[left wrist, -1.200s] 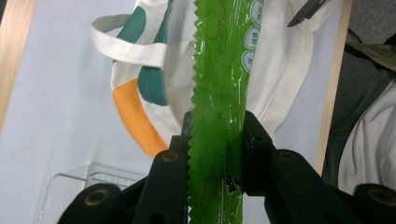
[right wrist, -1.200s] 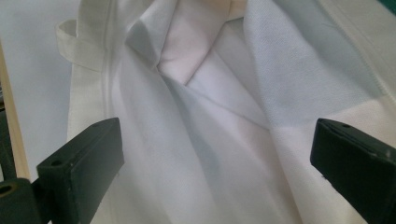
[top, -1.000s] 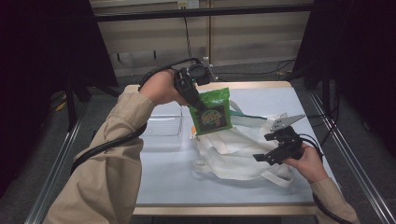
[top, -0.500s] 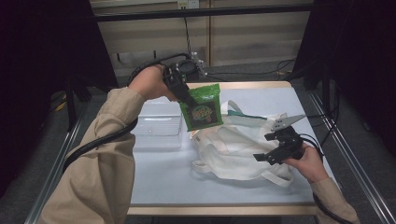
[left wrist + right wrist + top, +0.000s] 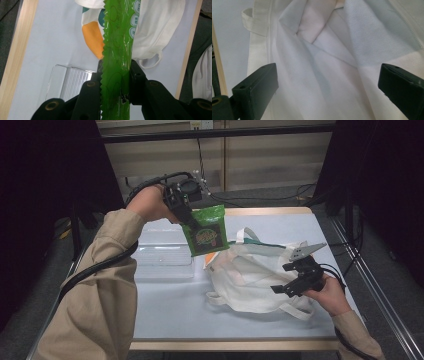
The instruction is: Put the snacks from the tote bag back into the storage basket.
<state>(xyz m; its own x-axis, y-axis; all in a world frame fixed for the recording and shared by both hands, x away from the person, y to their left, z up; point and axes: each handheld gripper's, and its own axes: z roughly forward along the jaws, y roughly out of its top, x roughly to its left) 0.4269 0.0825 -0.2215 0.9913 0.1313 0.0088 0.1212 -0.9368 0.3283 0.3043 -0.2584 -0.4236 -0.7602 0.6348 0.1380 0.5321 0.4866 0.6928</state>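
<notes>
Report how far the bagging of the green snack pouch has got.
Done: the left gripper has the green pouch pinched and lifted off the table. In hand: it hangs beside the white tote bag; the right gripper is open over the cloth. Left: open the bag and drop the pouch in.

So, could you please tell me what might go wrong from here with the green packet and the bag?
The left gripper pinches the green snack packet only near its top edge while it hangs in the air, so it could slip or swing. The white tote bag lies crumpled and looks mostly flat, and the right gripper, jaws wide apart, has no cloth clamped, so the packet may land on the bag rather than in it. The clear tray sits close below the left arm.
</notes>
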